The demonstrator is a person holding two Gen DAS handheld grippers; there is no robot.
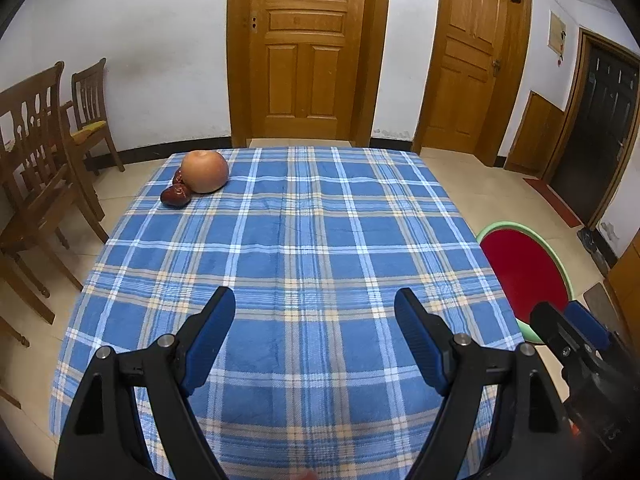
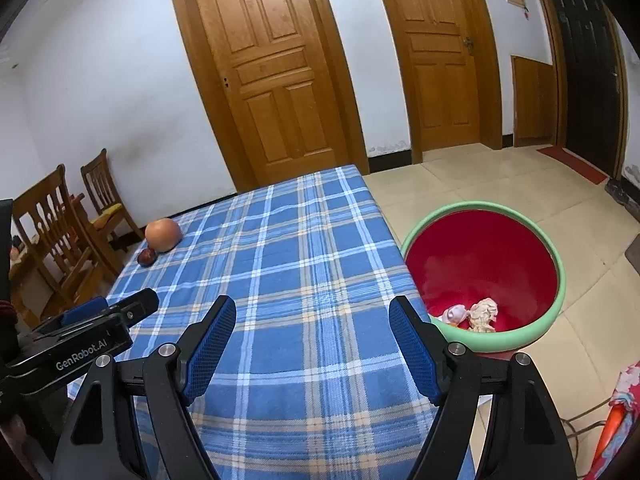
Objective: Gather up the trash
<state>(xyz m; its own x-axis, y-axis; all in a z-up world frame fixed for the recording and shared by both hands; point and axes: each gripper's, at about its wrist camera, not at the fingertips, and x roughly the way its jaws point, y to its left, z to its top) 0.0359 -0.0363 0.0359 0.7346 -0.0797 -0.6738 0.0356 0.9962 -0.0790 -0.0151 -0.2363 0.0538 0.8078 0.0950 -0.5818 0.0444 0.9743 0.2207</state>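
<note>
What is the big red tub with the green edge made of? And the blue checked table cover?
The tub looks like smooth, slightly shiny plastic: its red inside reflects light. The table cover looks like soft woven cloth: threads show in the checks and it hangs over the edge.

crumpled trash [image 2: 484,314] in red basin [image 2: 556,256], plaid tablecloth [image 2: 300,260]

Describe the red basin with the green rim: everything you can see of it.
The basin is a round, deep tub, glossy red inside with a thick pale green rolled rim, seemingly plastic. It stands upright on the tiled floor, close beside the right edge of the table, lower than the tabletop. At its bottom lie two crumpled wads, one pinkish white, one cream. The cloth's edge hides part of its near left side. Neither gripper touches it.
</note>
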